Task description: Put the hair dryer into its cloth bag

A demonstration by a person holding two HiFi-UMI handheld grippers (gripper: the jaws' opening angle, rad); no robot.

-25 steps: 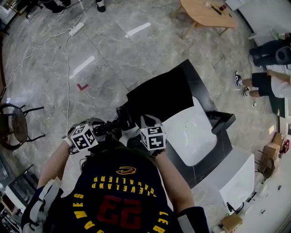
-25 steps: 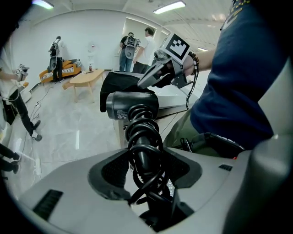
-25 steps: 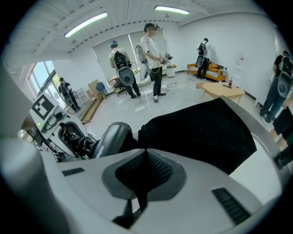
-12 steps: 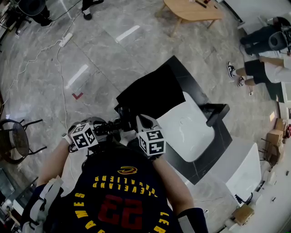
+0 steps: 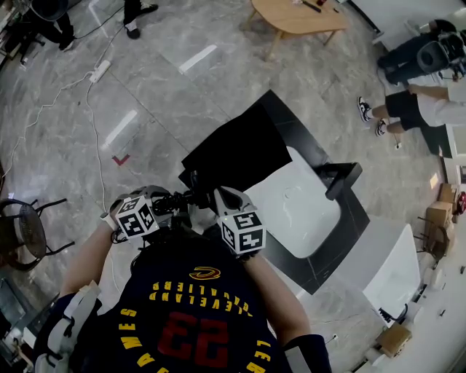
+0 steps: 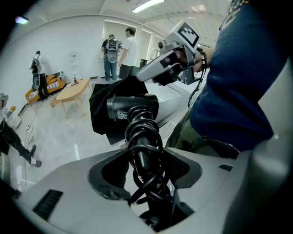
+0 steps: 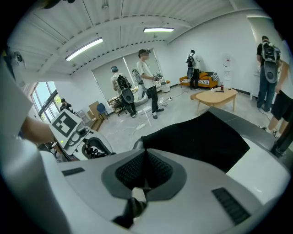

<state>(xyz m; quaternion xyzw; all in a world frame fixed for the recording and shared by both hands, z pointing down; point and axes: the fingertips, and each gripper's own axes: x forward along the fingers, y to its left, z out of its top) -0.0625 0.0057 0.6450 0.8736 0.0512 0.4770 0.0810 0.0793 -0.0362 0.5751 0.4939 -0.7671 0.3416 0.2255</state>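
Note:
The black cloth bag (image 5: 240, 149) lies on the black and white table (image 5: 309, 211), its near edge lifted. My right gripper (image 5: 218, 195) is shut on that edge; in the right gripper view the pads meet on a strip of black fabric with a white tag (image 7: 137, 194), and the bag (image 7: 201, 137) spreads out beyond. My left gripper (image 5: 175, 201) is shut on the hair dryer's handle (image 6: 142, 146), which has the black cord coiled round it. The dryer's black barrel (image 6: 132, 107) sits at the bag's mouth (image 6: 103, 114), partly inside the fabric. The right gripper (image 6: 170, 61) hangs just above it.
A black stand (image 5: 338, 178) sits on the table's far right. A wooden table (image 5: 295, 14) stands beyond, a black chair (image 5: 22, 233) at the left, and a power strip with cable (image 5: 98, 69) on the floor. People (image 5: 415, 87) stand at the right.
Both grippers have shifted a little; the right one has risen with the bag's edge, and the left one has rolled slightly with the dryer. Both grips are unchanged.

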